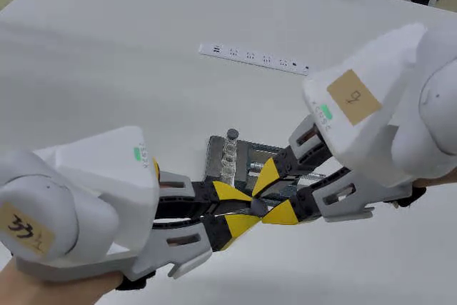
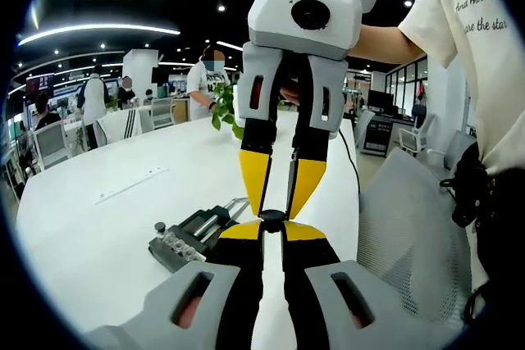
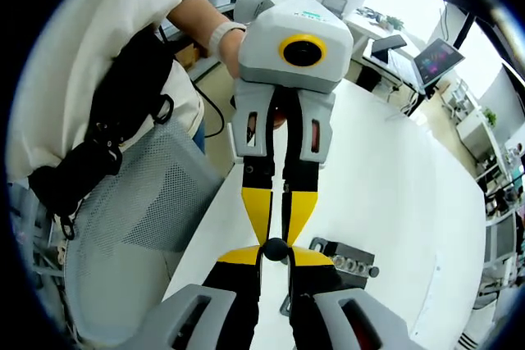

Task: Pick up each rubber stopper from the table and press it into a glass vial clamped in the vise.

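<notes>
Black rubber stopper (image 3: 276, 247) pinched by left gripper (image 2: 271, 227) and right gripper (image 3: 276, 256) fingers (image 3: 239, 256)

**Matt plastic, dull metal, clear glass**

We see the left gripper (image 1: 251, 211) and right gripper (image 1: 263, 206) in matt white and grey plastic shells, with smooth black-and-yellow plastic on their jaws; tan paper labels (image 1: 353, 96) stuck on; the rubber stopper (image 3: 276, 247) dark and matt; the vise (image 1: 216, 161) dull grey metal; the vials (image 1: 230, 156) clear glass; the table (image 1: 107, 55) smooth matt white.

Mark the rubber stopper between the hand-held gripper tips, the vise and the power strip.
rubber stopper (image 3: 276, 247), right gripper view, on its dark round face
vise (image 1: 215, 158), head view, on its grey left block
power strip (image 1: 253, 57), head view, mid white body
</notes>
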Motion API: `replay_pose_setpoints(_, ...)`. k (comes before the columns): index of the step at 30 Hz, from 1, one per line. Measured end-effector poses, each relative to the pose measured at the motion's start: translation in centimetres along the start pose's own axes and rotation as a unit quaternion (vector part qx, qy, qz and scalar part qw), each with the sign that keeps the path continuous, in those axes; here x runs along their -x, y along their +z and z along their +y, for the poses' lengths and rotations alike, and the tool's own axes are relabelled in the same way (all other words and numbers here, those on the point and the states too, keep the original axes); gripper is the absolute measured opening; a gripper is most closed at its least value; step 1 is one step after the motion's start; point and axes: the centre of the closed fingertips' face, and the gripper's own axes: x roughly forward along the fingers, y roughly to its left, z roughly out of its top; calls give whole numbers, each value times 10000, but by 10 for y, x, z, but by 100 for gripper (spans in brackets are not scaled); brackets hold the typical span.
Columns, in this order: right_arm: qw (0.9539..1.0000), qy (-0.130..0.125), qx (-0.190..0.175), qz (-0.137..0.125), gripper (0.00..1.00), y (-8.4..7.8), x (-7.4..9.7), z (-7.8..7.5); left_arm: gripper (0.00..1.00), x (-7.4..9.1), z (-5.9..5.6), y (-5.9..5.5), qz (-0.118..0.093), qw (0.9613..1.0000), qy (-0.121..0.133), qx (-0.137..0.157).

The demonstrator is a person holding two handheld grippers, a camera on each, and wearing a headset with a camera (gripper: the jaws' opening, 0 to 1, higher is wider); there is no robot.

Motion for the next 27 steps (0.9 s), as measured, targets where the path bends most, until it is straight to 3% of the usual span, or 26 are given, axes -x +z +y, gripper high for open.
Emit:
replay_pose_setpoints(6,9998,30,142,109,8,-1,-1,3,4,0,-2,-2,30,10000,-31,5)
replay_pose_setpoints(15,9999,140,19,95,6,-1,-3,5,5,-1,-5,-4,76,9998,-84,-176)
replay_pose_setpoints(21,9998,157,-79,57,6,-2,-5,6,5,-4,-6,-6,89,9998,-84,-123)
replay_pose_setpoints(27,9998,10,-197,90,6,-11,-1,-4,23,-3,5,-20,258,9995,174,53)
